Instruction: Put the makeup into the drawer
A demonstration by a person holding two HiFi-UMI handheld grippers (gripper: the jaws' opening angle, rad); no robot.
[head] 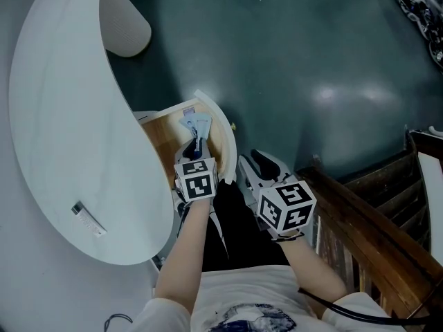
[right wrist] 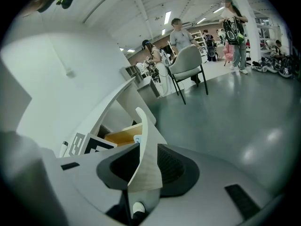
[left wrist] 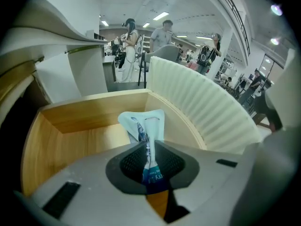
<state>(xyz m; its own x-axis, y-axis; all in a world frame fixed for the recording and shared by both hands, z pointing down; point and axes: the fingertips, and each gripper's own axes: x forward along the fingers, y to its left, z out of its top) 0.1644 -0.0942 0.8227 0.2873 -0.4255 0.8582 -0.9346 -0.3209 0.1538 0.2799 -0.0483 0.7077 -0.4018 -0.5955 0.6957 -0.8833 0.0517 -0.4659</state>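
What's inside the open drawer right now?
The drawer shows bare wood, with the makeup sachet pinched over it by the left hand-held gripper. Its near end is hidden behind that gripper.

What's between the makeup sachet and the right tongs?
The drawer's ribbed white front, clamped by the right tongs; clearest in head view.

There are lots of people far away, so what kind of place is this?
Probably a big showroom or workshop hall, not a home: a wide shiny grey floor, strip lights along the ceiling, and people standing near a chair.
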